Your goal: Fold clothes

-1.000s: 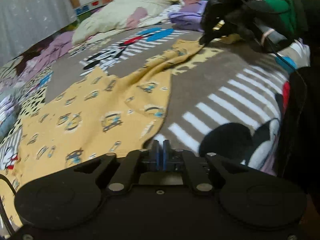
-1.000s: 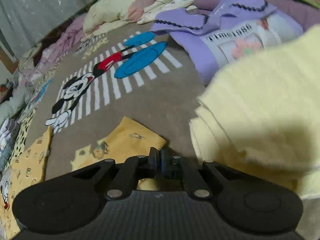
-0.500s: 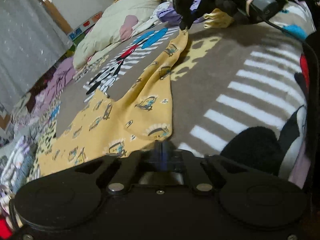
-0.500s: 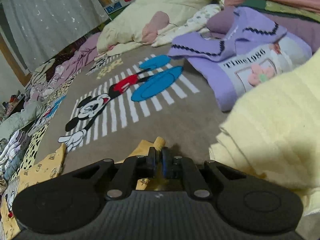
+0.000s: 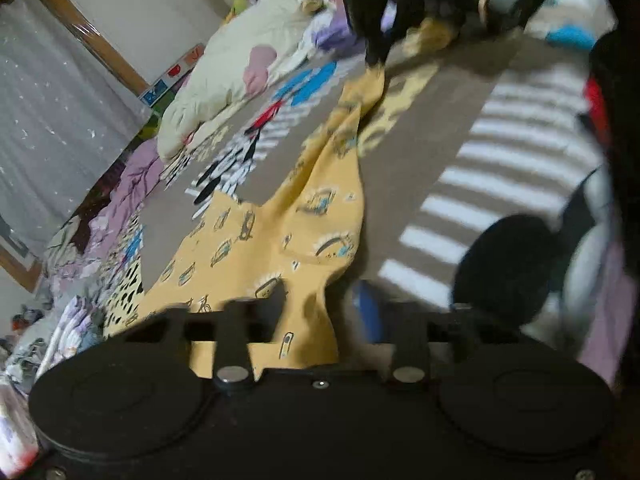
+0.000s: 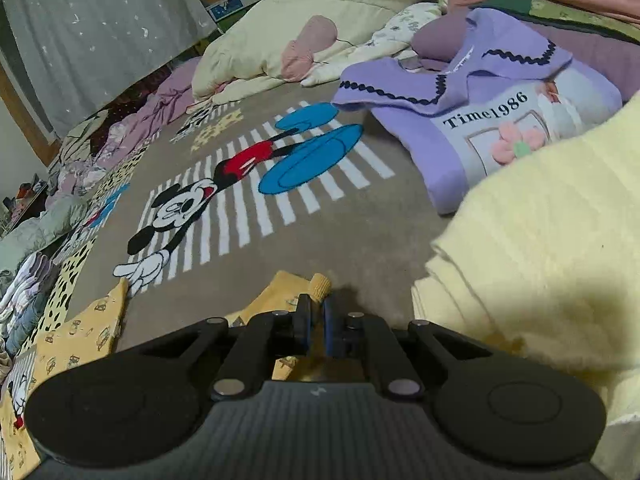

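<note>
The left gripper (image 5: 324, 312) is spread open, the yellow garment (image 5: 280, 236) draped between its fingers, stretching toward 12 o'clock across the blanket (image 5: 432, 152). Its cuff (image 6: 319, 285) is pinched by the closed right gripper (image 6: 316, 314). A purple sweater (image 6: 472, 120) lies at 1 o'clock.

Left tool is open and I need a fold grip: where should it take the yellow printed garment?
Take the near hem flap of the yellow printed garment. It lies between the fingers of the open left tool, so come in low from the near side. The right tool already pinches the far ribbed cuff.
</note>
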Demonstrator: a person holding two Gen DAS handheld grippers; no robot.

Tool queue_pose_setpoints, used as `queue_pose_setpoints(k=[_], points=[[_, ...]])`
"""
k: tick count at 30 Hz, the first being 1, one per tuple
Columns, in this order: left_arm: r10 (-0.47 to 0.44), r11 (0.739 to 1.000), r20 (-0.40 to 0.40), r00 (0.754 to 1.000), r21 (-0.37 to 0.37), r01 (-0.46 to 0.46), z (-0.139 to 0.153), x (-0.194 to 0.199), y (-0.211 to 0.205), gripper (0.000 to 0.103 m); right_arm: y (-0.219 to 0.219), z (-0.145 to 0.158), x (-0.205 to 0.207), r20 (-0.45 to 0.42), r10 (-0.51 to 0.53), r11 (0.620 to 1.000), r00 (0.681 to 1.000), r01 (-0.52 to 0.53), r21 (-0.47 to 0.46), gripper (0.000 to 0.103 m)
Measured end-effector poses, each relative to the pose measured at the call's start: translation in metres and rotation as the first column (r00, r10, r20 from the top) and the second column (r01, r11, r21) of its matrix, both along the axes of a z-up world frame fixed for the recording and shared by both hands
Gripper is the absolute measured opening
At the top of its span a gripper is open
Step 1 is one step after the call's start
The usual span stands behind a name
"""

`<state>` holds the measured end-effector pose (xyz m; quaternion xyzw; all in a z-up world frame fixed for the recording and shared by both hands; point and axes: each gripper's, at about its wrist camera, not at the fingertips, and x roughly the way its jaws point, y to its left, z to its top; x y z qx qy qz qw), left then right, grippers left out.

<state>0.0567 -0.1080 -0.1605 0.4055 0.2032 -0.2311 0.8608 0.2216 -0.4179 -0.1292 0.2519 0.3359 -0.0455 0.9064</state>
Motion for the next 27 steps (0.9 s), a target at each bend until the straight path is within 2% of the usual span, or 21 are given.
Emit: queue_pose_setpoints(k=[1, 3, 8, 11, 14, 19, 23, 27], points=[[0.005, 1.0, -0.006, 1.0, 0.02, -0.005, -0.005, 0.005, -0.003, 0.001, 0.001, 0.0, 0.0, 0.001, 0.0, 1.0, 1.0, 0.0, -0.001, 0.008], [-0.007, 1.0, 0.017, 1.0, 0.007, 0.007, 0.0, 0.001, 0.0, 0.001, 0.001, 0.002, 0.001, 0.006, 0.0, 1.0, 1.0, 0.0, -0.003, 0.008], [-0.083, 0.996, 0.002, 0.997, 0.029, 0.083, 0.023, -0.028, 0.025, 0.0, -0.001, 0.019, -0.002, 0.046, 0.025, 1.0, 0.999, -0.025, -0.002, 0.007], [-0.084, 0.995, -0.046, 0.995, 0.044, 0.086, 0.002, -0.023, 0.031, 0.0, 0.003, 0.013, 0.002, -0.03, 0.053, 0.996, 0.998, -0.055, -0.066, 0.007], [-0.069, 0.997, -0.049, 0.996, 0.038, 0.071, -0.004, -0.023, 0.032, 0.001, 0.005, -0.004, 0.004, -0.129, 0.047, 0.996, 0.991, -0.056, -0.068, 0.007], [-0.054, 0.999, -0.048, 0.997, 0.0, 0.054, -0.004, -0.025, 0.033, 0.002, 0.004, 0.001, -0.008, -0.101, 0.04, 0.994, 0.994, -0.05, -0.097, 0.008], [-0.007, 0.996, -0.072, 0.997, -0.091, 0.0, -0.002, -0.018, 0.033, 0.002, 0.004, 0.01, -0.006, -0.06, 0.054, 0.992, 0.997, -0.061, -0.109, 0.008], [-0.025, 0.996, -0.072, 0.997, -0.087, 0.019, -0.005, -0.02, 0.026, 0.001, 0.006, 0.022, 0.001, -0.026, 0.041, 0.988, 0.999, -0.044, -0.149, 0.007]])
